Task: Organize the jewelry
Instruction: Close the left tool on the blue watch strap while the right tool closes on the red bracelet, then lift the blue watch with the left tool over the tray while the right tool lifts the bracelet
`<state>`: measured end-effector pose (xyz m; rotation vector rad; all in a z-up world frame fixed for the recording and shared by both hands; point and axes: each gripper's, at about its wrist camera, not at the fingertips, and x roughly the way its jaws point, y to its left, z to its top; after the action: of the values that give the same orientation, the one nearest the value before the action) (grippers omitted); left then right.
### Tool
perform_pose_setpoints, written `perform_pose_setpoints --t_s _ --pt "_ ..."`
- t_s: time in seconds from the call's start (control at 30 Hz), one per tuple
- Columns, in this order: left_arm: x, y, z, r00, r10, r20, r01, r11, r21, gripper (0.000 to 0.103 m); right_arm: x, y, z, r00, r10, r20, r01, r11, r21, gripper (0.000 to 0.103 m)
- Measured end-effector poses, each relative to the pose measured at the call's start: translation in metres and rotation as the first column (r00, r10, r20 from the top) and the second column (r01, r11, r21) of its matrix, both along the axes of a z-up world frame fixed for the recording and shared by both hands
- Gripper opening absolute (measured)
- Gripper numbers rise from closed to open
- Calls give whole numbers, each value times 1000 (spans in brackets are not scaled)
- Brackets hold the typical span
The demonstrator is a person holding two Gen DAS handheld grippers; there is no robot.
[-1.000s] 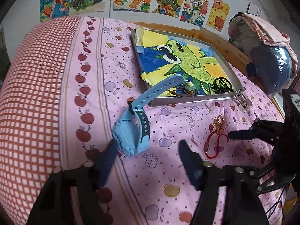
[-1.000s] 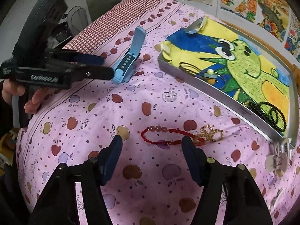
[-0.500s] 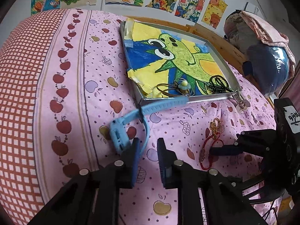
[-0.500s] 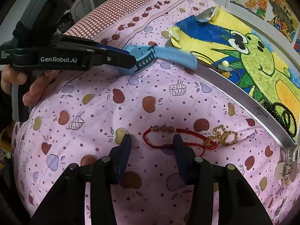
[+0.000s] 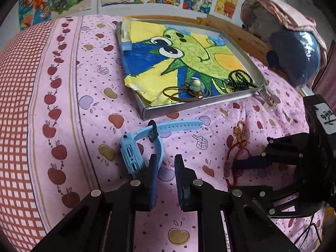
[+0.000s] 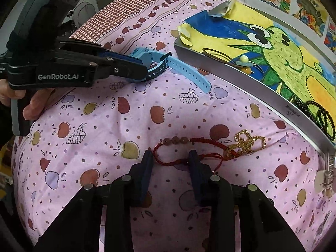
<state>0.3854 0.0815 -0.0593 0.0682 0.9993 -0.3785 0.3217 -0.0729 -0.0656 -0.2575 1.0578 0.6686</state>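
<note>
Beside the tray's (image 5: 189, 107) near edge, left claw (image 5: 166, 161) pinches the watch (image 5: 134, 147) strap; right claw (image 6: 171, 157) spread over the red bracelet (image 6: 189, 147).

Left gripper (image 5: 164, 166), fingers (image 5: 152, 168) beside blue watch (image 5: 134, 149)

Each camera sits low behind its gripper's fingers, close over the bed (image 5: 88, 96). Both look toward the tray (image 5: 189, 107), sharing the watch (image 5: 134, 153) and bracelet (image 6: 189, 147).
</note>
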Motion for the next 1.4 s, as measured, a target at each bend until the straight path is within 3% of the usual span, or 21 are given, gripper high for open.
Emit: perform_pose_setpoints --t_s 0.27,0.5,0.63,0.83,0.97,1.17,1.4 --pt "16 -14 -9 998 -5 -56 10 995 102 15 -6 -13 0 1000 2 3 -2 1000 -4 31" --pt "16 -17 -12 998 -12 -65 20 993 116 15 -4 -9 -3 1000 -1 0 1 1000 -6 31" --pt "23 -17 -18 995 28 -92 -16 990 137 8 0 0 -8 1000 -2 2 2 1000 -25 31" --pt "27 -15 -21 994 53 -100 -40 990 134 6 0 14 -9 1000 3 20 -2 998 -60 30" --pt "23 -10 -17 994 70 -85 -61 992 109 4 -4 22 -9 1000 8 26 -6 998 -65 2" --pt "10 -2 -1 997 61 -42 -59 997 53 4 -8 27 -2 999 -8 45 10 999 -46 2" --pt "-5 4 15 998 53 -26 -53 999 -6 4 -11 18 14 997 -72 32 70 996 61 2"
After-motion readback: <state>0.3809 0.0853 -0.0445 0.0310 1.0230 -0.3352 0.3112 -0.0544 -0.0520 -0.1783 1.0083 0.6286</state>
